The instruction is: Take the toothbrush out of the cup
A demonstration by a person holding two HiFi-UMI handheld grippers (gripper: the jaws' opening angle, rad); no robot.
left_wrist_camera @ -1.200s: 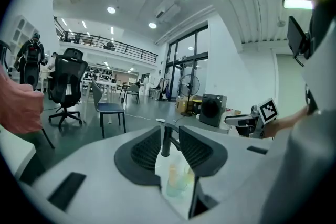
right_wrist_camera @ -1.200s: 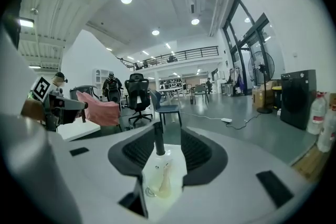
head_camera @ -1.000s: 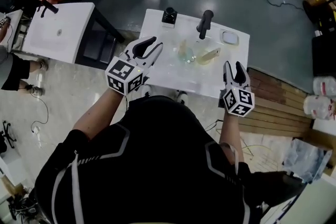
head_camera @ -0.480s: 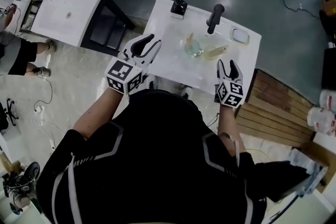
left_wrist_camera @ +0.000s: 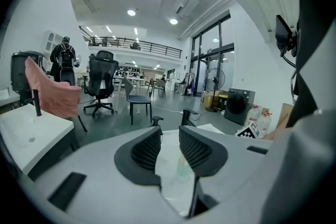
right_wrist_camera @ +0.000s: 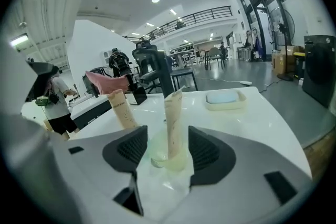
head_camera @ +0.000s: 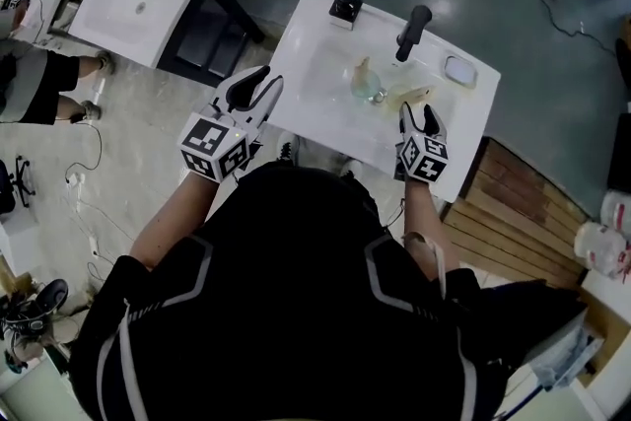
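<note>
Two tools at one white bench [head_camera: 325, 128], which carries two beige items.
The beige wrapped toothbrush [right_wrist_camera: 173, 123] stands in one clear plastic cup [right_wrist_camera: 169, 159], framed by the right tool's [head_camera: 418, 116] released jaws, which have just been opening as it sank closer. A beige tube [right_wrist_camera: 122, 108] stands beside it. The left tool [head_camera: 251, 92], released and empty, has drifted to the bench edge.

I log the head view high above the white washbasin [head_camera: 315, 104], looking steeply down. Left gripper view: low at the washbasin's left edge, facing across it. Right gripper view: close at its near rim, sharing the cup [right_wrist_camera: 169, 155] with the head view.
</note>
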